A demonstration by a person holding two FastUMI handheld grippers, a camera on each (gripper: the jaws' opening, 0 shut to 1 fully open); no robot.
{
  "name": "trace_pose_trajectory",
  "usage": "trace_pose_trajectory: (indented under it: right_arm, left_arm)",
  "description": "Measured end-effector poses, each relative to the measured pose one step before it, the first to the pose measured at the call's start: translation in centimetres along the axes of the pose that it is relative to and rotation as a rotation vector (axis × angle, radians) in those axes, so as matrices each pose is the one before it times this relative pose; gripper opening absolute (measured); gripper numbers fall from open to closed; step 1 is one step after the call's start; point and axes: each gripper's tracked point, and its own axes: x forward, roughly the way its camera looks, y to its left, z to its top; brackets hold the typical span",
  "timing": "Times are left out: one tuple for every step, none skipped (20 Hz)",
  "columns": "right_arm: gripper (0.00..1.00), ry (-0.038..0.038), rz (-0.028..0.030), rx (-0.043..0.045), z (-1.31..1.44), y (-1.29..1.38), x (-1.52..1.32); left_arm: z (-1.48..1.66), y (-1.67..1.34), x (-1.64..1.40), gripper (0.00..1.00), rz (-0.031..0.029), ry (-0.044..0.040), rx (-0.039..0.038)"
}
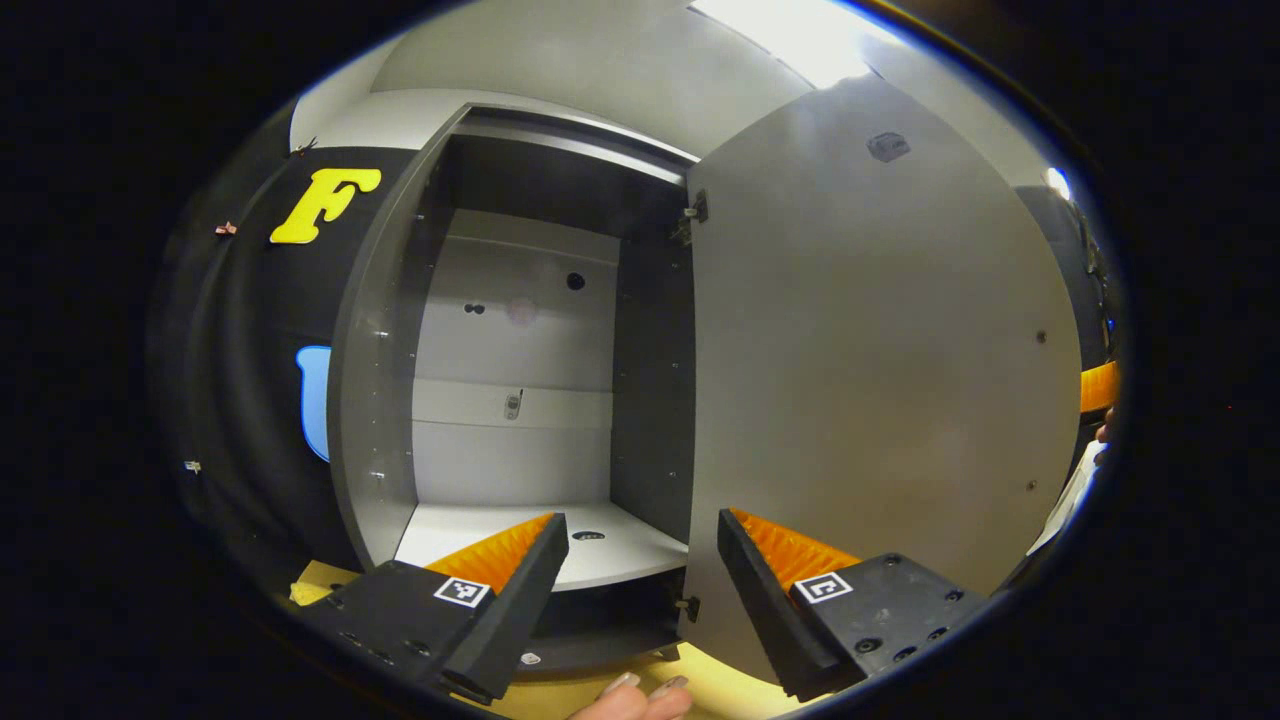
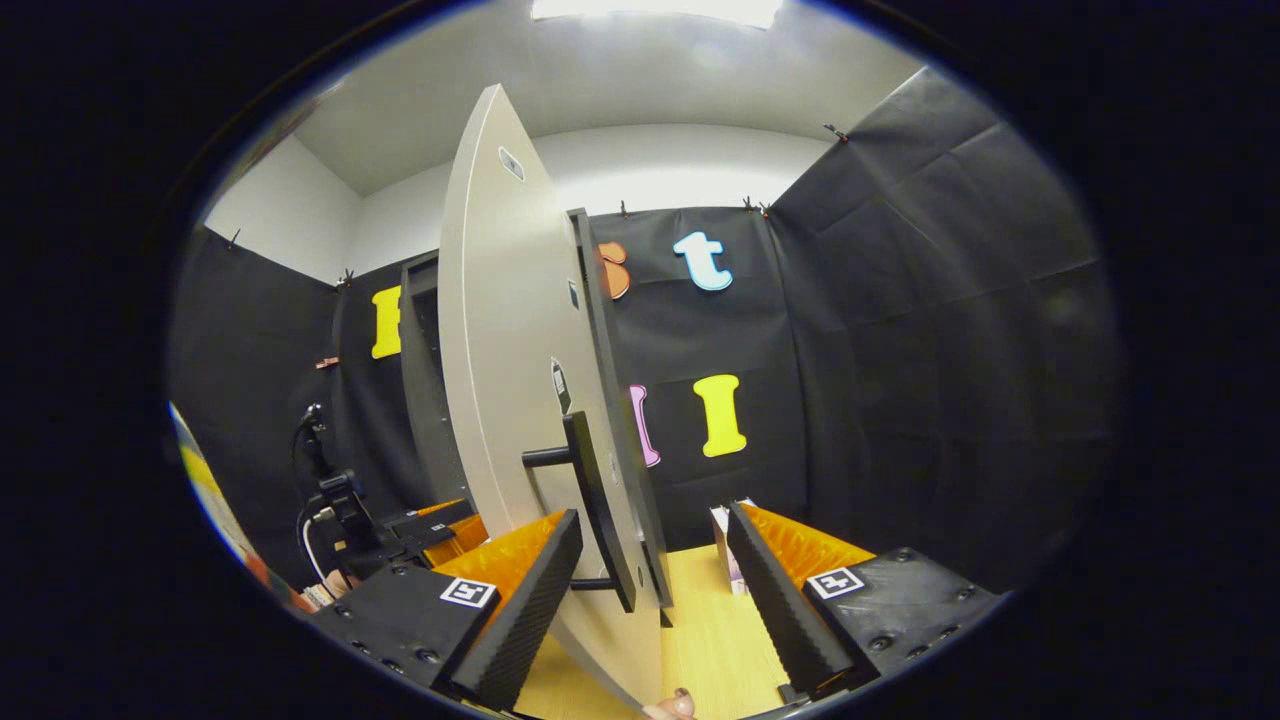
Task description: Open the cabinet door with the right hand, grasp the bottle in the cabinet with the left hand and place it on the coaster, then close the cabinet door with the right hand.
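Two grippers are seen over a pale wood tabletop in a booth with black cloth walls and a white ceiling. In the left gripper view, the left gripper is held wide apart, nothing between its fingers, before the cabinet, whose inner shelf lies bare just ahead. The bottle and coaster cannot be made out. The cabinet door is swung open, ahead and to the right of those fingers. In the right gripper view, the right gripper is spread wide, the door's edge and black handle standing between its fingers; contact cannot be told. A small box past the door is mostly hidden.
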Motion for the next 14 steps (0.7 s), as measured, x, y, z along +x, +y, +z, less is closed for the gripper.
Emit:
trace_pose_trajectory:
  right_arm:
    - [0.97,0.00442,0.01076,-0.00042,-0.226,0.935,0.087]
    - [0.97,0.00112,0.01085,0.00403,-0.19,0.999,0.0]
    - [0.97,0.0065,0.0114,0.00351,-0.423,1.051,0.209]
    - [0.97,0.00546,0.01038,0.00385,-0.317,1.098,0.219]
    - [0.97,0.00386,0.01122,-0.00147,-0.336,1.051,0.136]
    - [0.97,0.00192,0.01193,-0.00426,-0.187,1.135,0.255]
    - [0.97,0.00587,0.01147,-0.00554,-0.277,1.119,0.429]
    - [0.97,0.00436,0.01222,-0.0077,-0.198,1.124,0.299]
    - [0.97,0.00195,0.01259,-0.00686,-0.225,1.118,0.445]
    - [0.97,0.00479,0.00401,-0.0023,-0.35,0.98,0.687]
    - [0.97,0.01427,-0.00388,0.00021,-0.811,0.717,0.546]
    - [0.97,0.00918,0.00186,-0.00174,-0.571,0.939,0.677]
    - [0.97,0.00134,0.0043,0.00173,-0.249,1.052,0.752]
    - [0.97,-0.00411,0.00769,0.0057,-0.138,1.16,0.652]
  left_arm:
    - [0.056,0.116,-0.293,0.96,-0.00456,-0.0013,-0.00095]
    - [0.129,0.153,-0.405,0.96,-0.00615,-0.00265,0.00248]
    - [0.109,0.194,-0.484,0.95,-0.00538,-0.00258,0.00616]
    - [0.076,0.366,-0.44,0.96,-0.00463,-0.00074,0.00789]
    - [-0.041,0.453,-0.542,0.95,-0.00294,-0.00012,0.00981]
    - [0.016,0.628,-0.623,0.96,-0.00194,0.00096,0.01109]
    - [0.097,0.707,-0.725,0.95,-0.00185,-0.00101,0.01156]
    - [0.069,0.943,-0.729,0.95,0.00427,0.00028,0.01211]
    - [0.088,0.992,-0.705,0.95,0.00461,-0.00148,0.00846]
    - [0.157,1.098,-0.772,0.95,0.00748,-0.00203,0.00134]
    - [0.077,1.205,-0.895,0.94,0.00955,-0.00049,-0.00328]
    - [0.079,1.353,-0.86,0.95,0.01455,0.00147,-0.00108]
    - [0.028,1.513,-0.972,0.95,0.02028,0.00089,0.00579]
    - [0.152,1.579,-0.945,0.95,0.02187,-0.00051,0.00891]
